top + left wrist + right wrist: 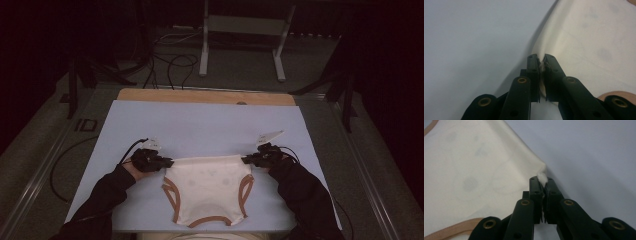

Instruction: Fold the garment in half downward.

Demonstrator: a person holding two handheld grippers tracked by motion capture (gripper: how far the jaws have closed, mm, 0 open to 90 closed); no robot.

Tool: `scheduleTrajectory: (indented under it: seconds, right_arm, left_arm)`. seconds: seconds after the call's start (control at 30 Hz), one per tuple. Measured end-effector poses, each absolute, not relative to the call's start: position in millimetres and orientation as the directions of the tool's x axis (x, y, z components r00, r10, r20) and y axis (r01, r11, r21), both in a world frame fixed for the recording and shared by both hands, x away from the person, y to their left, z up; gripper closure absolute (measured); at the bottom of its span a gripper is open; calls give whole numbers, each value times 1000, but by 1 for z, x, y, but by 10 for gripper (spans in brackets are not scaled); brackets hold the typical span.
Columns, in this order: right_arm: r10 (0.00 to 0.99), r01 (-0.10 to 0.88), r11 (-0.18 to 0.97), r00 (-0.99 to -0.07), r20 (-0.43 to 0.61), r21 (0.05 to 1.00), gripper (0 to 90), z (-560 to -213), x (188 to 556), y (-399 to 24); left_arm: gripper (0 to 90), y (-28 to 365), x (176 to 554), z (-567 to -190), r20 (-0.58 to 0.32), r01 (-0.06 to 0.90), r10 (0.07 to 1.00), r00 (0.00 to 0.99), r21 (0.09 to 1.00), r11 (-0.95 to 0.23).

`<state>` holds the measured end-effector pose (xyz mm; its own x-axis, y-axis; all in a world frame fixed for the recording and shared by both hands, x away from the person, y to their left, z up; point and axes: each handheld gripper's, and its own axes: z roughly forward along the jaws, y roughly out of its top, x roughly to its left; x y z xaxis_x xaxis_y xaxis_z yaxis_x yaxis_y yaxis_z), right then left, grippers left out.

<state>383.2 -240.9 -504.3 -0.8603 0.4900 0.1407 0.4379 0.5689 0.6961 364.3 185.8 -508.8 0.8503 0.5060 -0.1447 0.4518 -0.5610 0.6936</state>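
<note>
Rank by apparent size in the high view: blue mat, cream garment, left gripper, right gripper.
1. blue mat
2. cream garment
3. left gripper and right gripper: they look about alike, so no ranking between them. Each is shut on a top corner of the garment.

Lab: cabled floor (pixel 170 65), rig stand (pixel 240 30)

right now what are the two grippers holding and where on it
Both hold the cream garment: the left gripper pinches one far corner of it, the right gripper the other far corner.
</note>
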Motion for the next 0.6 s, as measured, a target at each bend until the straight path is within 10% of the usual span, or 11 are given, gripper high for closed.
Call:
scheduleTrajectory:
  seconds: [0.6]
  right_arm:
    - [543, 478, 540, -827, 147, 693, 867, -507, 405, -238]
  left_arm:
    - [843, 179, 396, -497, -77, 437, 543, 836, 692, -575]
